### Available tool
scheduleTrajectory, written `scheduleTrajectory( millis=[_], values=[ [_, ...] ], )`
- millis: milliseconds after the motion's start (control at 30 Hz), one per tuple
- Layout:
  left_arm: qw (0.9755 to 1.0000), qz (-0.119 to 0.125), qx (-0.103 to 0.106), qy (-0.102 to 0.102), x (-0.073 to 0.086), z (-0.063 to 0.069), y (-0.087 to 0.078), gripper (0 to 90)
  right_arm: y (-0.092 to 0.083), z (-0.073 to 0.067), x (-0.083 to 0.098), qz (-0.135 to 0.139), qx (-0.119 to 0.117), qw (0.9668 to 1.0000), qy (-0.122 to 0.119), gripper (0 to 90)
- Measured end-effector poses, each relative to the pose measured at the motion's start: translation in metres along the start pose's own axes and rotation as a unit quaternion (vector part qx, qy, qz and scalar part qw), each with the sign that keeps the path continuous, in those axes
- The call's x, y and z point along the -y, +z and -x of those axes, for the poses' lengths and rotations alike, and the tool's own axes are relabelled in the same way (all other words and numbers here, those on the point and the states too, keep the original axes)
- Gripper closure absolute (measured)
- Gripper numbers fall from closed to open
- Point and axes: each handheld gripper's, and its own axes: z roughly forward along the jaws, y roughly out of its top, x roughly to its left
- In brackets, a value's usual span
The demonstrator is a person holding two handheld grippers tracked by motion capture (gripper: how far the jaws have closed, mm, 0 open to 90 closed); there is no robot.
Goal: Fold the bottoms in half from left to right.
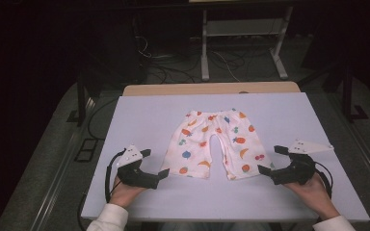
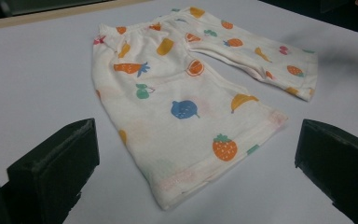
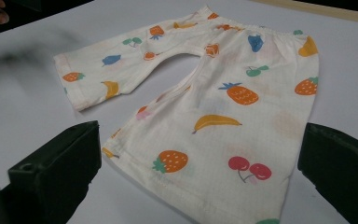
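A small pair of white shorts printed with fruit lies flat in the middle of the table, waistband away from me, both legs toward me. My left gripper is open just left of the left leg hem, its jaws wide apart and nothing between them. The left gripper view has that leg lying ahead of the jaws. My right gripper is open beside the right leg hem. In the right gripper view the right leg reaches in between the two jaws.
The white table top has a wooden edge at the far side. Behind it, on the dark floor, stand a white metal frame and loose cables.
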Motion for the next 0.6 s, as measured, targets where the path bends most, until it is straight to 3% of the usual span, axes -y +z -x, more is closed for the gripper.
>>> scheduleTrajectory(
  millis=[600],
  values=[
    [1.0,-0.003,0.001,0.0,0.0,0.001,0.003,0.0,0.013,0.003,-0.026,-0.015,-0.003,0.9999,-0.005,0.0]
  ],
)
